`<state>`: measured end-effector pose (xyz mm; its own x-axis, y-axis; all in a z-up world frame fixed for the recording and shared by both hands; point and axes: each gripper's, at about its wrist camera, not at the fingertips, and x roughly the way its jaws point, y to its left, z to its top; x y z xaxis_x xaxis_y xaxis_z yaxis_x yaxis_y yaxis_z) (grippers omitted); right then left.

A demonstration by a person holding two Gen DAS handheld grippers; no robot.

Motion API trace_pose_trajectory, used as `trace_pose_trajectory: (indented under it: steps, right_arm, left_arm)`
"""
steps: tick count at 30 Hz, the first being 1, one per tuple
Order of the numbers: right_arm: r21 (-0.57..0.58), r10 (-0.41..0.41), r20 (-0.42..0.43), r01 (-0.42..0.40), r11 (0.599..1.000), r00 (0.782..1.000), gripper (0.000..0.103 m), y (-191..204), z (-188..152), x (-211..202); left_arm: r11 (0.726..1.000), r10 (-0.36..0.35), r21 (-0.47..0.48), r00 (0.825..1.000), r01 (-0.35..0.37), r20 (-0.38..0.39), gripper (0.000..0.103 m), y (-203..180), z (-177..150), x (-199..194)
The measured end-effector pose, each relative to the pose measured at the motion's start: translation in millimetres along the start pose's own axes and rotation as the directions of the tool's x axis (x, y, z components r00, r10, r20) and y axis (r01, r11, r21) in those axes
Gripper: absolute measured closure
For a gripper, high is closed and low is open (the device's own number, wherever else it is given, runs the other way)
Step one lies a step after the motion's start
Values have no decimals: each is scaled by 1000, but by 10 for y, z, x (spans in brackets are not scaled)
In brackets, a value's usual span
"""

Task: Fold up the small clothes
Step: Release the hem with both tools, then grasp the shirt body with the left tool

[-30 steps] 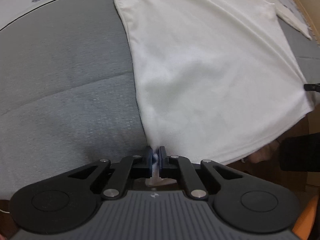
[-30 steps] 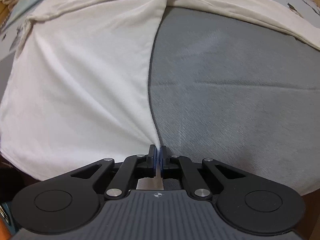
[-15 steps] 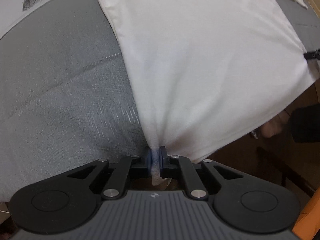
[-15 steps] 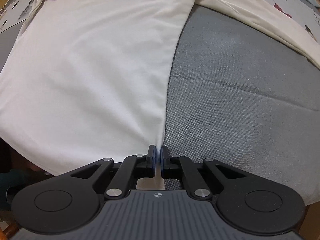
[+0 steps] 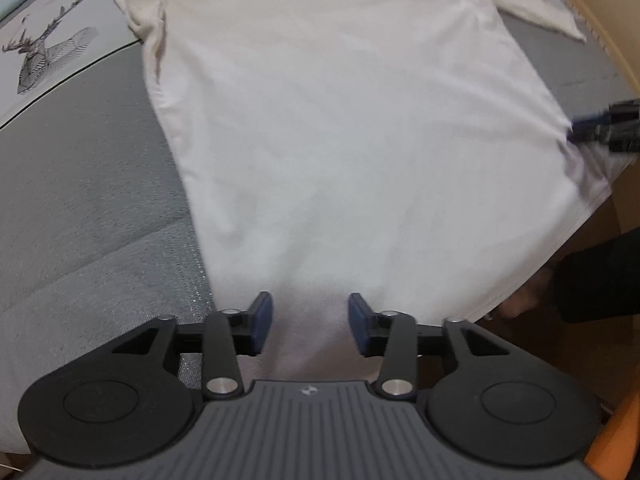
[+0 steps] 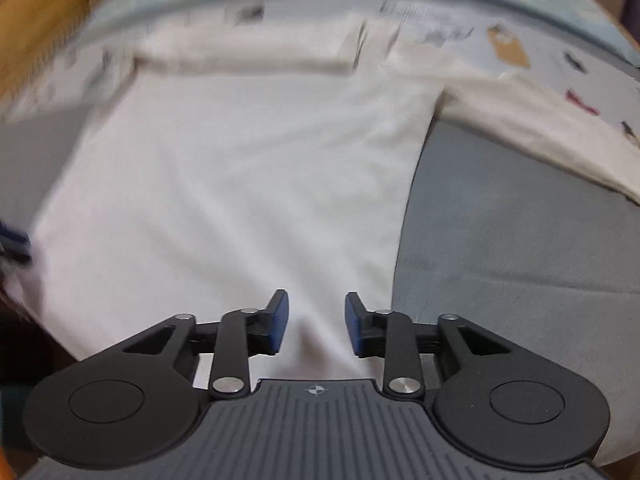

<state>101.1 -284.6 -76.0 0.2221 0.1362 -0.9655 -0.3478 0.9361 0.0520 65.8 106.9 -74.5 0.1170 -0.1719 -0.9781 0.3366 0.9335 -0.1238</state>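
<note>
A cream long-sleeved shirt (image 5: 352,128) lies spread on a grey padded surface (image 5: 80,200), its hem draped over the near edge. My left gripper (image 5: 306,308) hovers over the hem's left corner, jaws opening, cloth below them but the blue pads apart from it. My right gripper (image 6: 316,308) stands over the hem's right corner of the shirt (image 6: 248,184), jaws likewise opening, nothing pinched. Its blue fingertip also shows in the left wrist view as the right gripper (image 5: 600,126) at the shirt's right edge. One sleeve (image 6: 540,132) stretches off to the right.
A printed sheet with a deer drawing (image 5: 44,52) lies beyond the grey surface at the far left. A wooden frame (image 5: 600,20) borders the far right. A person's hand and dark sleeve (image 5: 568,284) show below the hem on the right.
Both grippers were shut on the shirt's hem corners and dragged it toward the near edge; now both have let go and their jaws stand apart above the cloth.
</note>
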Motion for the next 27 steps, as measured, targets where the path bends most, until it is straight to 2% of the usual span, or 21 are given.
trace_pose_trajectory:
  steps: [1, 2, 3, 5, 7, 9, 10, 11, 12, 13, 14, 15, 16, 18, 19, 21, 22, 23, 24, 25, 27]
  right_arm:
    - [-19, -33, -85, 32, 999, 996, 65, 13, -23, 117]
    - [-73, -82, -124, 74, 995, 989, 64, 49, -54, 198]
    - [-103, -93, -109, 82, 991, 990, 64, 90, -27, 169]
    - [-74, -97, -34, 94, 993, 995, 64, 104, 90, 15]
    - [-27, -88, 45, 89, 996, 995, 64, 86, 190, -152]
    - [36, -90, 130, 86, 996, 987, 63, 43, 289, -319]
    - [76, -106, 166, 94, 993, 980, 62, 16, 339, -389]
    - [111, -122, 195, 102, 989, 973, 62, -14, 393, -452]
    - [139, -134, 216, 106, 985, 967, 62, -47, 405, -490]
    - [168, -145, 235, 107, 980, 961, 62, -72, 437, -536]
    - [192, -152, 248, 106, 976, 957, 62, -119, 478, -552]
    - [220, -158, 265, 100, 970, 951, 62, -157, 523, -588]
    - [247, -159, 287, 87, 965, 945, 62, -184, 558, -641]
    - [285, -157, 319, 63, 956, 935, 62, -246, 623, -679]
    - [305, -159, 331, 54, 951, 930, 62, -283, 654, -688]
    - [334, -158, 343, 37, 942, 926, 62, -358, 667, -728]
    - [345, -155, 347, 28, 938, 925, 63, -374, 682, -743]
    - [360, -156, 356, 19, 933, 922, 73, -390, 698, -758]
    - [375, -155, 364, 7, 927, 918, 81, -422, 710, -771]
    - [387, -153, 372, -3, 922, 915, 94, -457, 721, -781]
    - [412, -170, 385, -4, 911, 907, 98, -514, 733, -803]
  left_arm:
    - [1000, 13, -4, 1000, -13, -13, 44, -13, 28, 35]
    - [999, 29, -12, 999, -29, -24, 40, -19, 68, 70]
    - [999, 41, -21, 999, -41, -29, 40, -5, 72, 85]
    - [997, 68, -38, 998, -68, -12, 40, -13, 149, 81]
    - [995, 92, -55, 994, -89, 65, 40, -56, 263, -24]
    - [990, 128, -89, 975, -113, 184, 39, -128, 392, -179]
    - [984, 163, -106, 956, -141, 242, 34, -189, 457, -258]
    - [971, 232, -125, 926, -203, 298, 27, -275, 532, -334]
    - [940, 339, -152, 871, -304, 356, 24, -381, 600, -397]
    - [900, 435, -172, 801, -401, 412, 20, -512, 669, -449]
    - [878, 472, -171, 753, -446, 459, 18, -627, 739, -484]
    - [879, 467, -170, 730, -446, 499, 18, -723, 840, -516]
    - [888, 449, -174, 725, -425, 522, 18, -800, 937, -546]
    - [913, 398, -156, 734, -377, 550, 18, -920, 1176, -520]
    - [922, 372, -129, 739, -366, 562, 22, -997, 1308, -484]
    - [932, 320, -55, 740, -358, 592, 46, -1169, 1577, -376]
    - [933, 295, -17, 739, -359, 606, 68, -1264, 1695, -303]
    - [933, 275, 13, 737, -359, 617, 83, -1338, 1817, -215]
    - [933, 254, 41, 737, -357, 627, 86, -1415, 1941, -118]
    - [934, 239, 60, 739, -353, 629, 87, -1487, 2020, -32]
    - [932, 220, 93, 748, -352, 626, 87, -1604, 2159, 228]
